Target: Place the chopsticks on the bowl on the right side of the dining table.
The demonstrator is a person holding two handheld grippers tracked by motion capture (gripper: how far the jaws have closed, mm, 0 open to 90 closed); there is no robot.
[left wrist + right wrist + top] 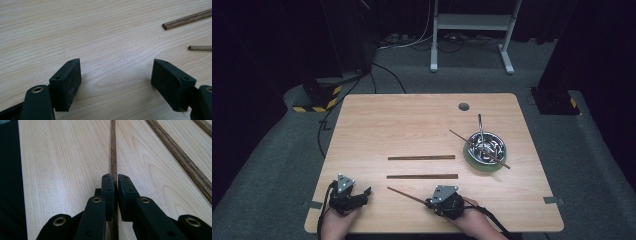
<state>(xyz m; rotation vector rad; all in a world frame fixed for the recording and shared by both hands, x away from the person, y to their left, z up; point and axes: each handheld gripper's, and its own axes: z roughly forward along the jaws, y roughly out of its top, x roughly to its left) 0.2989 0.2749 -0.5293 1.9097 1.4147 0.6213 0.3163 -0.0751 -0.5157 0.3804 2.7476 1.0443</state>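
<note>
Four chopsticks in high view: two lie parallel at frame centre point(421, 157) point(422, 176), one rests across steel bowl point(486, 147) at centre-right, one, the held chopstick point(406, 195), sits lower centre, slanting up-left from right tool point(430, 202). Left tool point(364, 192) lower left, on table point(412, 120), apart from the sticks.

Left gripper view: jaws wide apart, released, bare table between; two stick ends upper right point(186, 19) point(200, 48).

Right gripper view: jaws clenched on held chopstick point(113, 150), which runs to top centre; another stick point(180, 157) runs diagonally at right.
</note>
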